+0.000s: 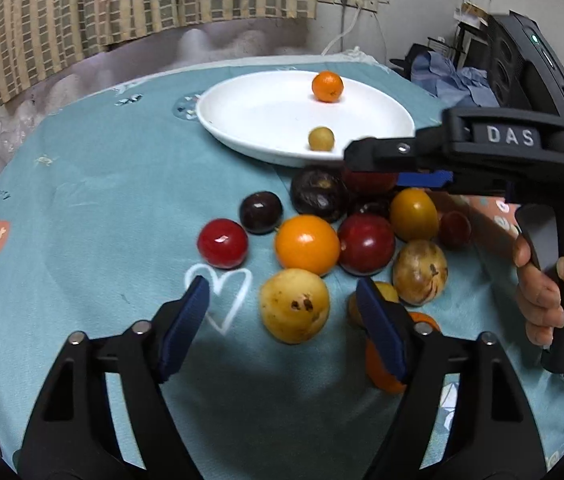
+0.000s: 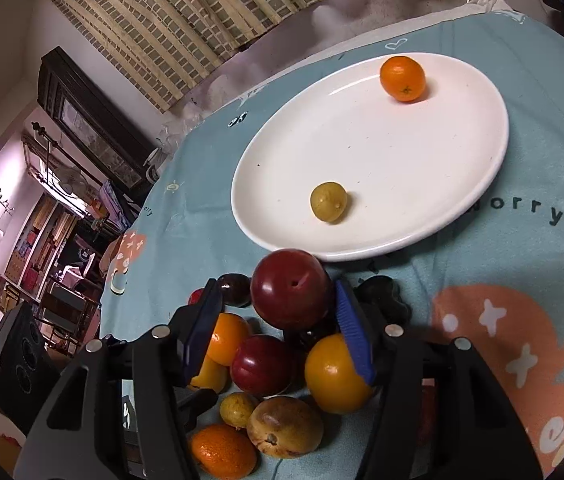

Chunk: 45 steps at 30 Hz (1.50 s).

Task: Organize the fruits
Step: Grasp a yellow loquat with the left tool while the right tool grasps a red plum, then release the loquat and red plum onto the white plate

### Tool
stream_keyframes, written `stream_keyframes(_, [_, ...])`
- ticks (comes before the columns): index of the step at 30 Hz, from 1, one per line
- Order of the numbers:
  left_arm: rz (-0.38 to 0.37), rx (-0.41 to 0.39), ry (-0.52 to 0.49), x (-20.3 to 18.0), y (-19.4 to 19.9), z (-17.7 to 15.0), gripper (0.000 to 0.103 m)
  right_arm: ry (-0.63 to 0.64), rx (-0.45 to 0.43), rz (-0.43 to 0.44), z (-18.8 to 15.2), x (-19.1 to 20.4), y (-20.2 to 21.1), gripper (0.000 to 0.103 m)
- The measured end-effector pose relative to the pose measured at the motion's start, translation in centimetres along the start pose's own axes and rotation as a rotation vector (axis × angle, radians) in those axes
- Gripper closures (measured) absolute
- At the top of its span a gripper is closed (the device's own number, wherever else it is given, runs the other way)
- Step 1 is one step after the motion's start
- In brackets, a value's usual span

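The right claw (image 2: pixel 278 332) sits over the far part of the fruit pile, its blue pads (image 2: pixel 356 336) spread apart on either side of a dark red plum (image 2: pixel 290 288). The right pad lies close against the plum; the left pad stands clear of it, so no grip is made. The plum is nearly round, its dimpled end turned toward the right wrist camera. It lies just short of the near rim of the white plate (image 2: pixel 462 184). In the left wrist view this claw reaches in level from the right, and the person's right hand (image 1: pixel 542 288) wraps its grip.

The left claw (image 1: pixel 282 312) hangs low over the near edge of the pile with its pads wide apart, holding nothing; a spotted yellow fruit (image 1: pixel 294 304) lies between them, nearer the right pad.

On the plate rest a small orange (image 2: pixel 403 78) at the far side and a yellow-green fruit (image 2: pixel 329 202) nearer, well apart. The remaining fruits lie heaped and touching on the teal cloth (image 1: pixel 94 184) covering the bench.
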<state>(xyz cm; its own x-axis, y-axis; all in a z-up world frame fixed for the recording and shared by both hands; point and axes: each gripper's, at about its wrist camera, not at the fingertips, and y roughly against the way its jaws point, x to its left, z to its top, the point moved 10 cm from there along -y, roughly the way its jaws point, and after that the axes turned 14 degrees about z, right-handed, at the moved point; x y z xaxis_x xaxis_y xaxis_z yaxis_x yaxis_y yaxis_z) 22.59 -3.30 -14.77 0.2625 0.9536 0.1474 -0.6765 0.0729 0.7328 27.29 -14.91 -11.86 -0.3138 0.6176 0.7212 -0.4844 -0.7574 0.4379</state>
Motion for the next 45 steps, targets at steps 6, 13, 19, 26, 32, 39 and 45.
stream_keyframes(6, [-0.049, 0.054, 0.000, -0.5, -1.1, -0.8, 0.065, -0.004, -0.009, -0.006, 0.0, -0.7, 0.0, 0.061])
stream_keyframes(13, [-0.039, 0.046, 0.000, -0.2, -1.0, -0.7, 0.065, -0.014, -0.015, 0.014, 0.1, -0.4, 0.2, 0.061])
stream_keyframes(19, [-0.044, -0.002, 0.054, 0.8, 0.1, 0.6, 0.066, -0.021, -0.039, 0.052, 0.6, 0.4, 1.2, 0.061])
stream_keyframes(26, [-0.038, -0.068, 0.064, 0.9, 1.1, 6.0, 0.066, 0.017, -0.112, 0.005, 4.0, 0.7, 3.5, 0.061])
stream_keyframes(32, [-0.023, -0.048, 0.058, -0.7, -3.7, 11.0, 0.065, 0.035, -0.113, -0.090, 7.0, -2.0, 2.1, 0.061])
stream_keyframes(39, [-0.004, -0.062, 0.141, 0.3, -5.3, 11.3, 0.029, -0.002, -0.237, -0.104, 7.8, -3.6, 4.6, 0.025])
stream_keyframes(45, [0.011, -0.107, 0.239, 3.6, -0.1, 8.3, 0.020, 0.030, -0.258, -0.049, 5.7, -0.2, 8.7, 0.025])
